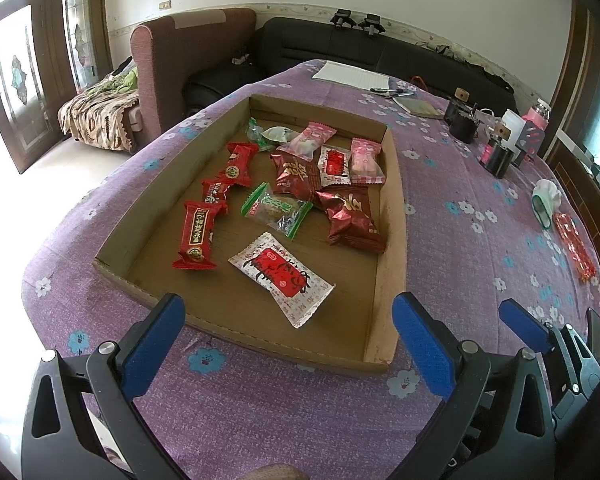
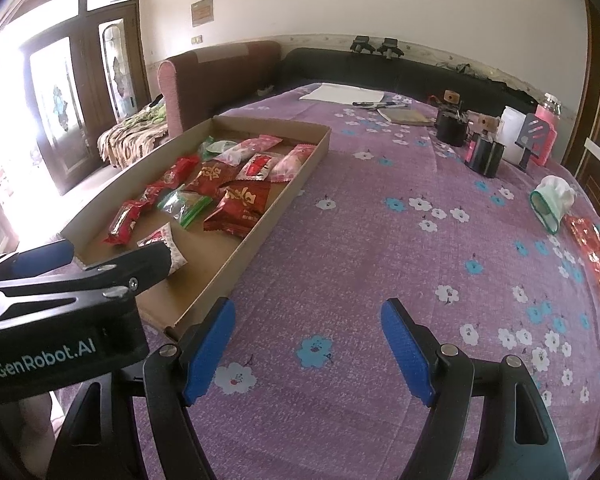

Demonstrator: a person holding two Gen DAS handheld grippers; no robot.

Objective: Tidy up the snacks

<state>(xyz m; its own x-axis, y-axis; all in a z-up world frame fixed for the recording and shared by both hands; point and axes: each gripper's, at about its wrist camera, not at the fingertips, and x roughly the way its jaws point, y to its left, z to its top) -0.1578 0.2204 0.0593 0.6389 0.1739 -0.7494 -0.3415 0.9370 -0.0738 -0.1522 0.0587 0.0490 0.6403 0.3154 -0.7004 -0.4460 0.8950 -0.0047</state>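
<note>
Currently, left hand-held gripper [image 1: 288,340]: fingers spread wide apart, nothing between them, held low above the near edge of the cardboard tray [image 1: 390,264]. Right hand-held gripper [image 2: 308,344]: fingers likewise apart and empty, over bare purple floral cloth [image 2: 360,240] to the right of the tray.

Tray contents: assorted wrapped snacks, among them a white-and-red packet [image 1: 282,278] nearest, a long red bar [image 1: 196,236] at left, a green-edged packet [image 1: 276,210] mid-tray, dark red pouches [image 1: 350,216] at right, pink packets [image 1: 366,160] far.

Left view alone shows the whole tray floor; in the right view the left tool's black body hides the tray's near corner.

Outside the tray, far right on the bench: one red foil snack [image 2: 592,254], beside a white-and-green item [image 2: 550,202]. Beyond: black canisters [image 2: 486,156], a paper sheet [image 2: 342,94], pens.
</note>
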